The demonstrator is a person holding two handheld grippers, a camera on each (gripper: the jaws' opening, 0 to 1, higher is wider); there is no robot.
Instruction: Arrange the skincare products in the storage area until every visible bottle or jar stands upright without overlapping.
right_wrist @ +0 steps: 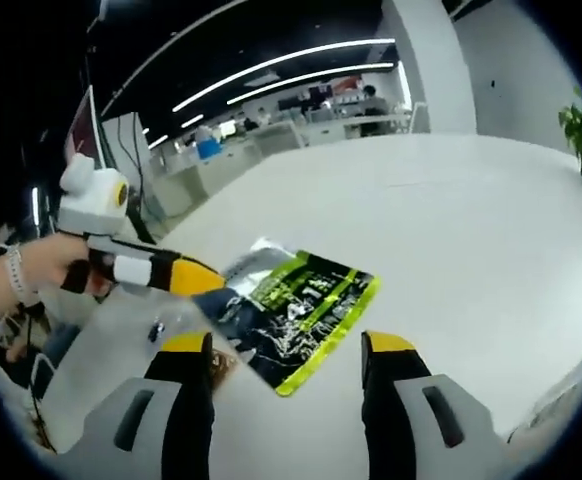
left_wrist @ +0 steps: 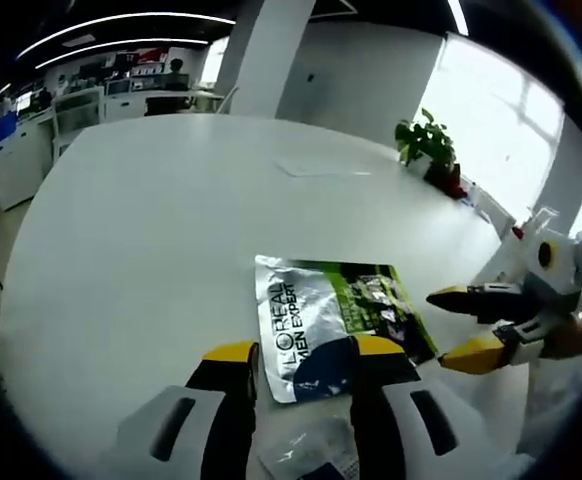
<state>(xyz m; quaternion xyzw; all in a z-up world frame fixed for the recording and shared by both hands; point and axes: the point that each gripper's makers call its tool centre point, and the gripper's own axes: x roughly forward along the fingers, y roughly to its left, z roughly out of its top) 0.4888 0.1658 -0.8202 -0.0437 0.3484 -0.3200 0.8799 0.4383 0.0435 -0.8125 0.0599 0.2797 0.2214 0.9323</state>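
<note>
Left gripper view: low over the white tabletop [left_wrist: 151,230], near its close edge, facing across toward the window-side edge and a potted plant [left_wrist: 426,145]. Right gripper view: low from the opposite side, facing back toward the office desks. Both share the silver-green sachet [left_wrist: 336,320] [right_wrist: 291,305], close in each

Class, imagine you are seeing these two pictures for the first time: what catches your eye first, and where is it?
A shiny silver and green sachet lies flat on the big white table, just ahead of the left gripper. The right gripper, yellow-tipped with jaws apart, reaches toward its edge. A potted plant stands at the table's far side by the bright window.
</note>
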